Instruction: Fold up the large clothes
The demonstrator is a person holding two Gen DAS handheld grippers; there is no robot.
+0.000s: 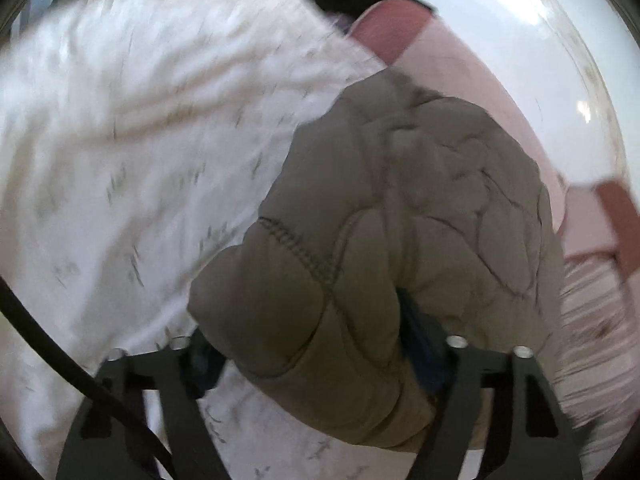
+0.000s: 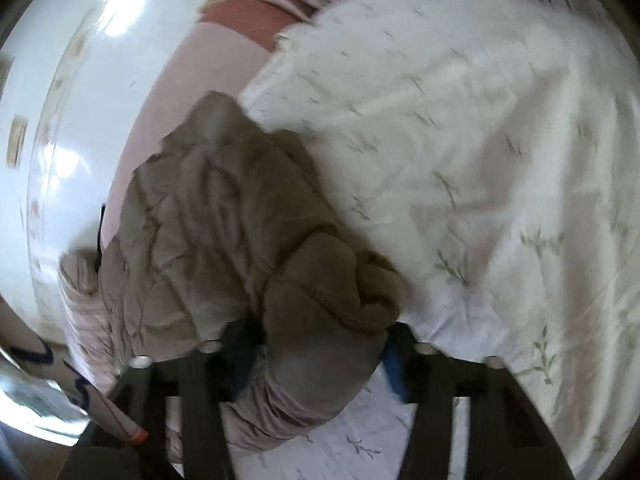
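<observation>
A grey-brown quilted puffer jacket (image 1: 400, 220) hangs bunched over the bed. My left gripper (image 1: 316, 360) is shut on a padded fold of it; blue pads (image 1: 420, 340) show beside the fabric. In the right wrist view the same jacket (image 2: 224, 216) drapes down and to the left. My right gripper (image 2: 320, 352) is shut on another bunched part, with a blue pad (image 2: 394, 364) at its right side. Both views are motion-blurred.
A white bed cover with a green leaf print (image 1: 120, 160) (image 2: 480, 140) lies under the jacket. Pink bedding (image 1: 460, 60) and a striped pink cloth (image 1: 592, 312) lie at the bed's edge. A white glossy floor (image 2: 80, 60) is beyond. A black cable (image 1: 60, 360) crosses the lower left.
</observation>
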